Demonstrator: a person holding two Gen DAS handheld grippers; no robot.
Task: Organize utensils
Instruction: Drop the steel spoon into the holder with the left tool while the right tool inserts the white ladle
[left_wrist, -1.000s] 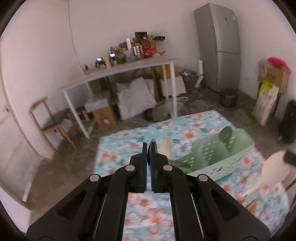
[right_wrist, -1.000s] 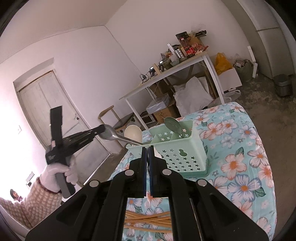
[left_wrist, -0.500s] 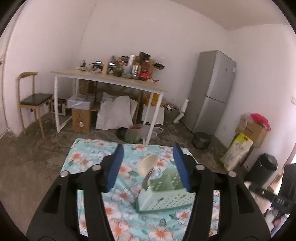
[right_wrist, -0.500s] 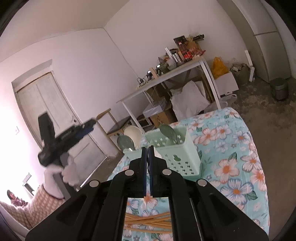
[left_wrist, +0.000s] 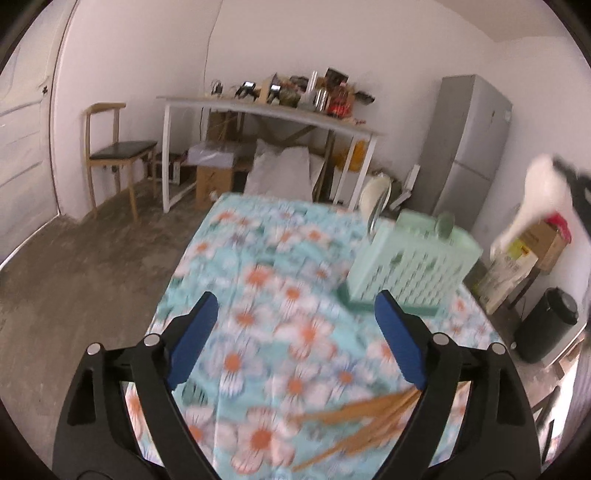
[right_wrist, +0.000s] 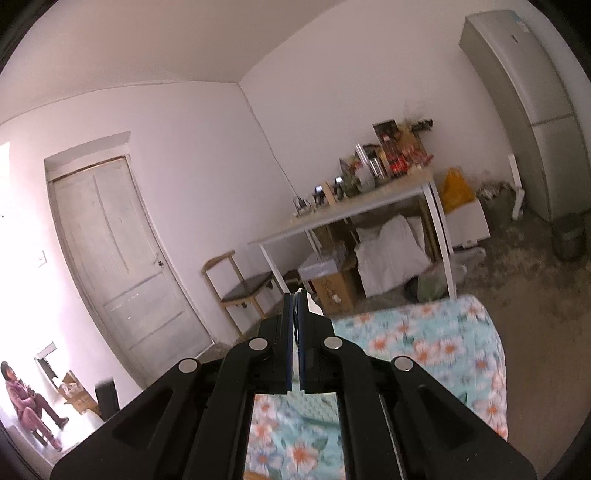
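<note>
Left gripper (left_wrist: 291, 317): jaws spread wide, having just been opening, with nothing between the blue pads (left_wrist: 192, 341); it hangs above the floral tablecloth (left_wrist: 258, 280). Chopsticks (left_wrist: 362, 417): a loose wooden bundle lying flat on the cloth near the table's front edge, long axes running low-left to upper-right in the left wrist view, the upper ends passing behind the gripper's right finger. Green utensil basket (left_wrist: 413, 258): standing upright on the cloth, well beyond the chopsticks, toward the right side. In it a metal spoon (left_wrist: 375, 214) and a pale ladle (left_wrist: 371, 192) stand bowl-up at the left end. Right gripper (right_wrist: 295, 321): pads pressed together; whether anything is pinched cannot be told.
</note>
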